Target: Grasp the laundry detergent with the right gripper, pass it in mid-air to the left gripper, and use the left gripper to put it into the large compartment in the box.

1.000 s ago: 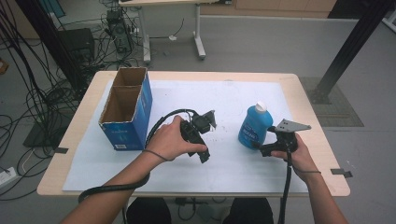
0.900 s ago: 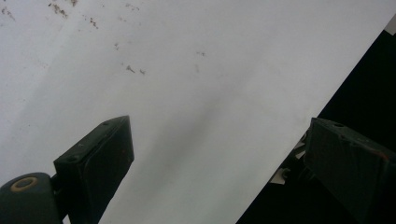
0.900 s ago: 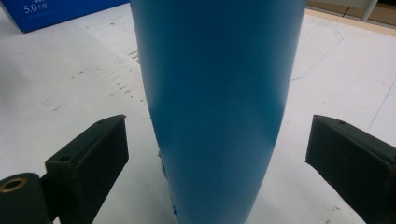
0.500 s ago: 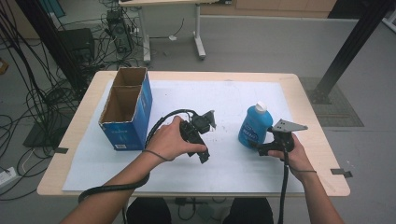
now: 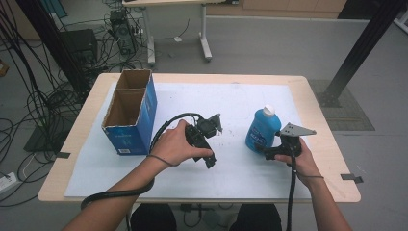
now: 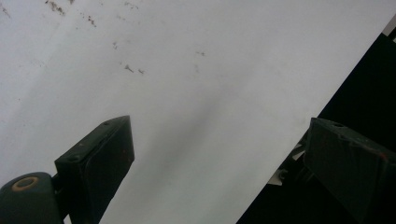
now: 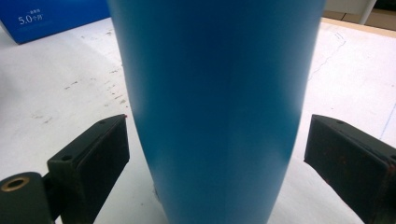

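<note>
Between the right gripper's (image 7: 217, 154) jaws stands the bottle (image 7: 217, 93), blue, upright on the white mat (image 7: 56, 107); jaws spread wide, a gap on each side of the bottle, pads not touching it. High view: right gripper (image 5: 270, 152) sits just right of the bottle (image 5: 262, 130), held low by the right hand (image 5: 299, 161), grey plate on top, cable trailing back toward the table's near edge. Bottle has a white cap, stands right of centre on the mat (image 5: 240, 103). Left of the bottle, well apart, the left gripper (image 5: 215, 121) rests on the mat under the left hand (image 5: 175, 144), cable looping behind it. Left gripper view: jaws wide apart, nothing between them, just bare mat (image 6: 187, 93) with small specks and a dark edge at the right. Farther left of the bottle, a blue box (image 5: 130, 113), open top, two compartments, stands by the mat's left edge. Box corner with white print also in the right gripper view (image 7: 51, 16), behind the bottle. Wooden table (image 5: 327, 144) under the mat.
</note>
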Tool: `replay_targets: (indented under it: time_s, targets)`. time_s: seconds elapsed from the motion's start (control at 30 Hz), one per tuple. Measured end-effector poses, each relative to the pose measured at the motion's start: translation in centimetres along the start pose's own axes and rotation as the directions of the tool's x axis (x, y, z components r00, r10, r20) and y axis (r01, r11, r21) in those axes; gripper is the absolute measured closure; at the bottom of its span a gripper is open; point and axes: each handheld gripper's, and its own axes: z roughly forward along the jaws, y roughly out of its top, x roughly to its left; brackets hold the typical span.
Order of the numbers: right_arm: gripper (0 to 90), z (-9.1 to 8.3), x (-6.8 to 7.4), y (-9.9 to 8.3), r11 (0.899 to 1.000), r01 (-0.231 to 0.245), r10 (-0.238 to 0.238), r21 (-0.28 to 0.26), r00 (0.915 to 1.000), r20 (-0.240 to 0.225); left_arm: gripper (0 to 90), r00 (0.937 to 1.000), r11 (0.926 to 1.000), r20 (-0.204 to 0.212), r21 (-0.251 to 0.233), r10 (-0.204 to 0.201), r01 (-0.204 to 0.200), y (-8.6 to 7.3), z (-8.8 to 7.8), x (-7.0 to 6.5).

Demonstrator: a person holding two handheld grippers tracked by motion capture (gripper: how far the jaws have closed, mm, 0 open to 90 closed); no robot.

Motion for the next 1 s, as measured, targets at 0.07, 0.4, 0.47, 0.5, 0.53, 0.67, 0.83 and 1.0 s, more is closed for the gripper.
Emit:
replay_targets:
  time_s: [0.07,0.4,0.47,0.5,0.53,0.67,0.83,1.0]
  targets:
    - [6.5,0.1,0.03,-0.1,1.0,0.0,0.0,-0.003,1.0,0.001,8.9,1.0,1.0,0.0,0.003,0.001,-0.001,0.05,0.09,-0.04]
    - [6.5,0.51,0.02,-0.61,1.0,-0.014,0.014,-0.019,0.9999,0.0,8.9,1.0,1.0,0.003,-0.001,-0.003,0.003,-0.12,0.07,0.13]
    - [6.5,0.58,0.01,-0.68,1.0,-0.017,0.017,-0.022,0.9999,-0.002,8.9,1.0,1.0,0.002,0.0,-0.004,0.004,-0.14,0.03,0.14]
    - [6.6,0.65,0.0,-0.76,1.0,-0.017,0.017,-0.026,0.9998,-0.002,8.9,1.0,1.0,0.002,0.0,-0.003,0.003,-0.16,0.02,0.15]
    - [6.6,0.69,0.02,-0.74,1.0,-0.017,0.017,-0.025,0.9999,-0.002,8.9,1.0,1.0,0.004,0.0,-0.003,0.003,-0.16,0.01,0.2]
    - [6.6,0.81,0.08,-0.82,0.999,-0.018,0.018,-0.031,0.9998,-0.001,8.9,1.0,1.0,0.002,0.002,-0.002,0.002,-0.19,0.01,0.17]
    - [6.6,0.81,0.05,-0.91,0.999,-0.021,0.021,-0.033,0.9998,-0.002,8.9,1.0,1.0,0.001,-0.001,-0.006,0.006,-0.29,-0.06,0.24]
    - [6.6,0.77,0.06,-0.91,0.999,-0.021,0.021,-0.03,0.9998,0.001,8.8,1.0,1.0,0.001,0.001,-0.005,0.005,-0.27,-0.08,0.29]
